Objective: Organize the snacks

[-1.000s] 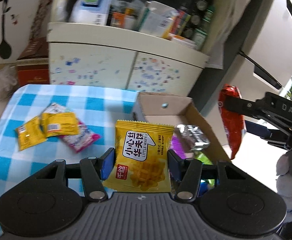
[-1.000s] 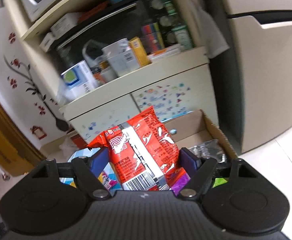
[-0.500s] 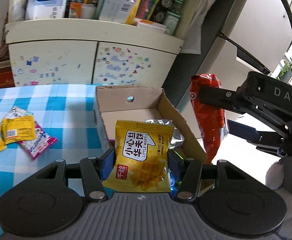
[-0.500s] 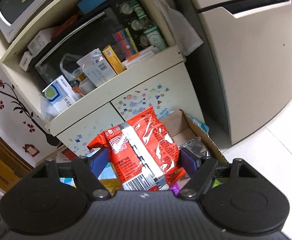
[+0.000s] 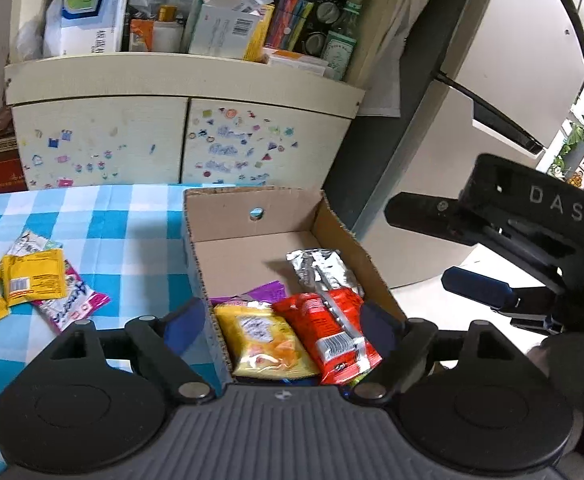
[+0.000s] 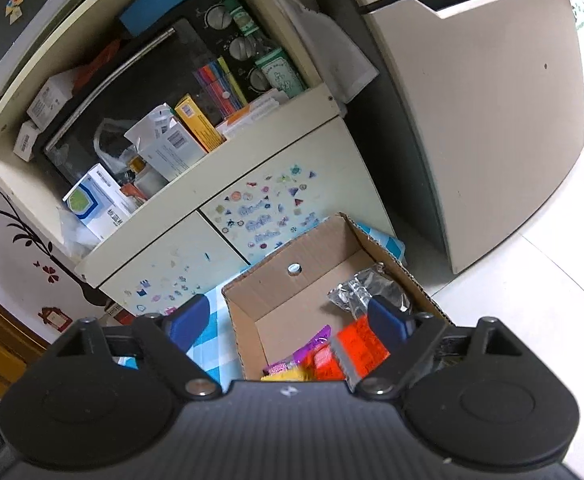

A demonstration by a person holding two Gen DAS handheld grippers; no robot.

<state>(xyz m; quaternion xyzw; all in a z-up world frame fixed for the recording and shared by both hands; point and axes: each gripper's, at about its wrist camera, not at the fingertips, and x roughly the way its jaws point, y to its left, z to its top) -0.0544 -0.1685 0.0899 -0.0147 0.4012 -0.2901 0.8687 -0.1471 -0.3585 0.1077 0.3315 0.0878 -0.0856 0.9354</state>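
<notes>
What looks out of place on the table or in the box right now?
Three snack packets lie in a loose, overlapping heap on the checked tablecloth, outside the cardboard box that holds the other snacks.

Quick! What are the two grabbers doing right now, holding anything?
Left gripper: opening, holds nothing; the yellow pack lies in the box.
Right gripper: opening, holds nothing; the red pack lies there too.

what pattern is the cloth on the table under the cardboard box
A blue and white check tablecloth, clearest in the left wrist view beside the cardboard box.
</notes>
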